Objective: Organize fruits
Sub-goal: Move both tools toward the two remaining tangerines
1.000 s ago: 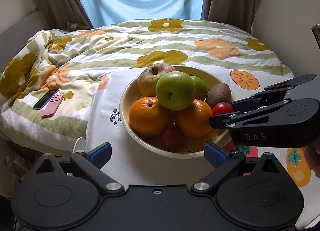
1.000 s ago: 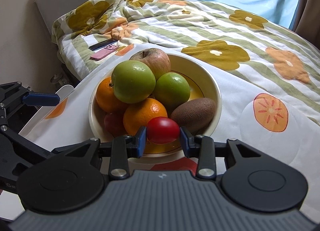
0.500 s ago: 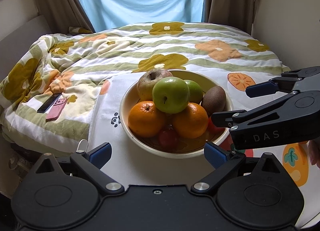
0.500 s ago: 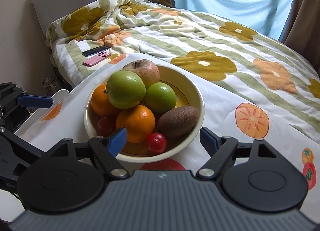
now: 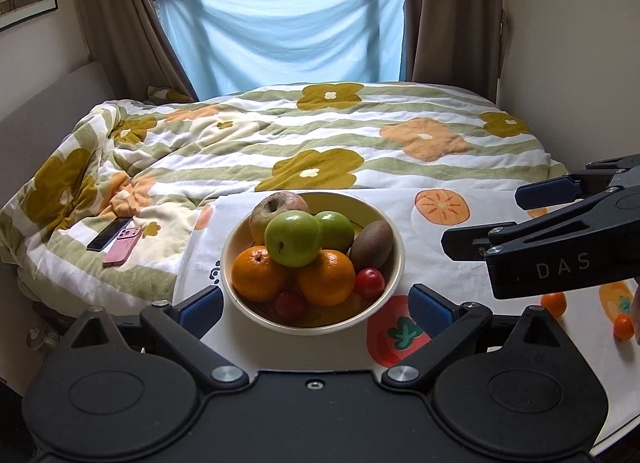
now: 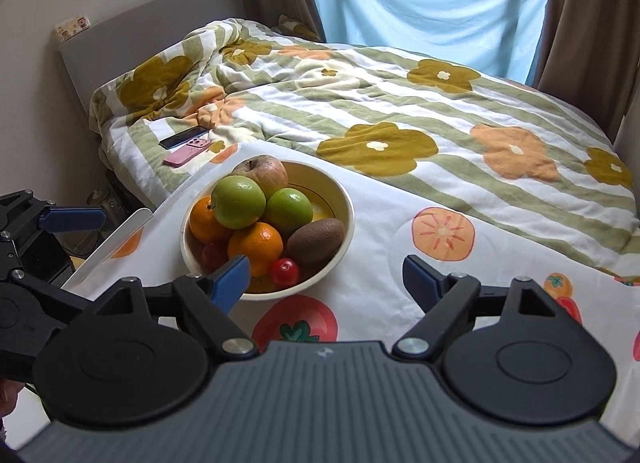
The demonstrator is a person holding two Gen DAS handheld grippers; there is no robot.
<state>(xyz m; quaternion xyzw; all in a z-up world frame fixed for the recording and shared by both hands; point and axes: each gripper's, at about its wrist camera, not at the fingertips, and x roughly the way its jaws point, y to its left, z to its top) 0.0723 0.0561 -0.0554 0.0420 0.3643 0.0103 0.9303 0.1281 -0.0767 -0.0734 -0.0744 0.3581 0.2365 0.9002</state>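
Note:
A cream bowl on the fruit-print tablecloth holds two green apples, a reddish apple, two oranges, a kiwi and a small red tomato by the front rim. The bowl and the tomato also show in the right wrist view. My right gripper hovers back from the bowl; its jaws are opening, with nothing between them. It enters the left wrist view from the right. My left gripper is open and empty, just short of the bowl's near rim.
A flowered quilt covers the bed behind the table. Two phones, one dark and one pink, lie on it at the left. The tablecloth reaches the table's left edge near the bowl. Curtains and a blue sheet hang at the window.
My right gripper let go of the red tomato, which now lies in the bowl, and its jaws spread wide. Both grippers drew back and up from the bowl.

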